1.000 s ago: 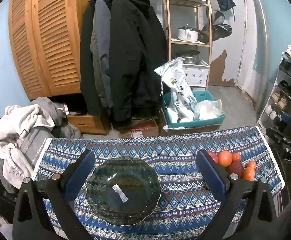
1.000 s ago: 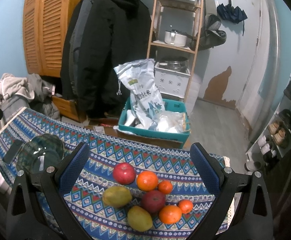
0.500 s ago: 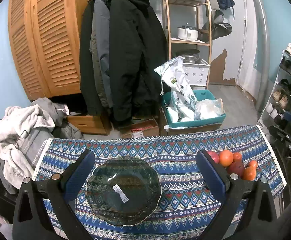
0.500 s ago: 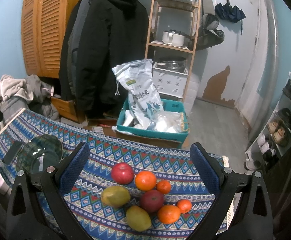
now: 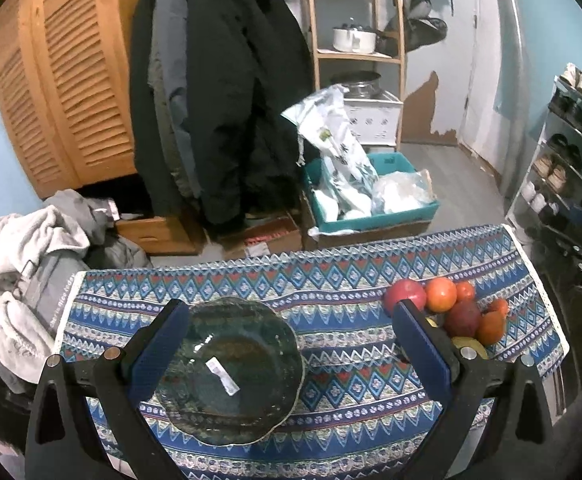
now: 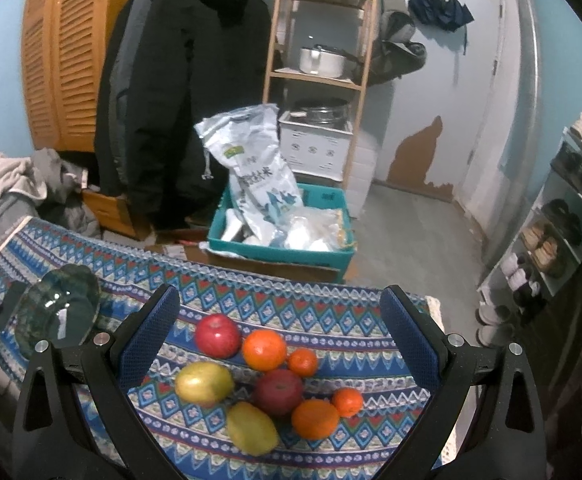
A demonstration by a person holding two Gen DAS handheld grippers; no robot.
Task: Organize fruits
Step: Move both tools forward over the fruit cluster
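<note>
Glass bowl (image 5: 227, 372) stands with nothing in it on the patterned worktop (image 5: 331, 280), under the left tool (image 5: 291, 344), which is wide. Fruits (image 6: 267, 376) lie in a loose pile beside it, under the right tool (image 6: 279, 328), also wide.

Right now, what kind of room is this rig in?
Probably a home entryway or storage room, not a lab. Coats hang from a rail beside a louvered wooden wardrobe, a shoe rack lines the right wall, and the fruit sits on a patterned tablecloth.
</note>
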